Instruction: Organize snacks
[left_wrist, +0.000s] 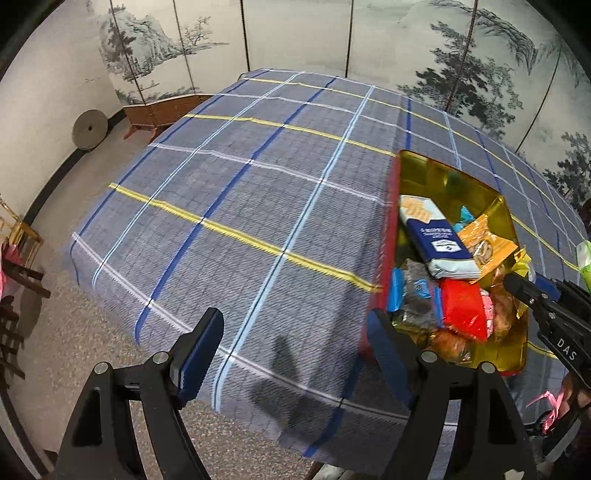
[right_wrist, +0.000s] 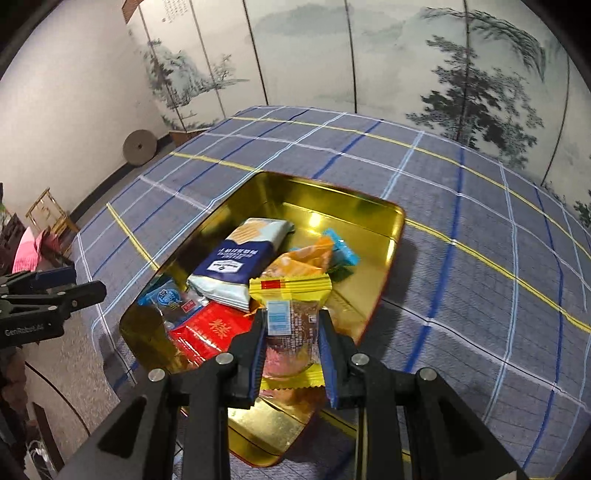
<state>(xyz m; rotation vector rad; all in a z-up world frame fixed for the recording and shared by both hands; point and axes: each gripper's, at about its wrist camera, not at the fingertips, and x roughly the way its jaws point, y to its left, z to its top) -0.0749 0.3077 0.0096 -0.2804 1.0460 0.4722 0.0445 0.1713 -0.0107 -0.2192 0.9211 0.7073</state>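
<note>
A gold tin (right_wrist: 373, 201) with red outer walls sits on the plaid tablecloth and holds several snack packs: a navy-and-pale-blue cracker pack (right_wrist: 240, 258), an orange pack (right_wrist: 306, 258), a red pack (right_wrist: 210, 330), small blue packs. My right gripper (right_wrist: 291, 325) is shut on a yellow-edged clear snack pack (right_wrist: 290, 317), held just above the tin's near end. In the left wrist view the tin (left_wrist: 424, 166) lies to the right. My left gripper (left_wrist: 295, 328) is open and empty above the tablecloth, left of the tin. The right gripper (left_wrist: 532, 291) shows at the tin's right rim.
The plaid tablecloth (left_wrist: 240, 192) covers the table, whose near edge drops to a speckled floor (left_wrist: 55, 332). A painted folding screen (right_wrist: 369, 55) stands behind. A round stone disc (left_wrist: 89, 131) leans on the wall. A green pack (left_wrist: 584, 258) lies at the far right.
</note>
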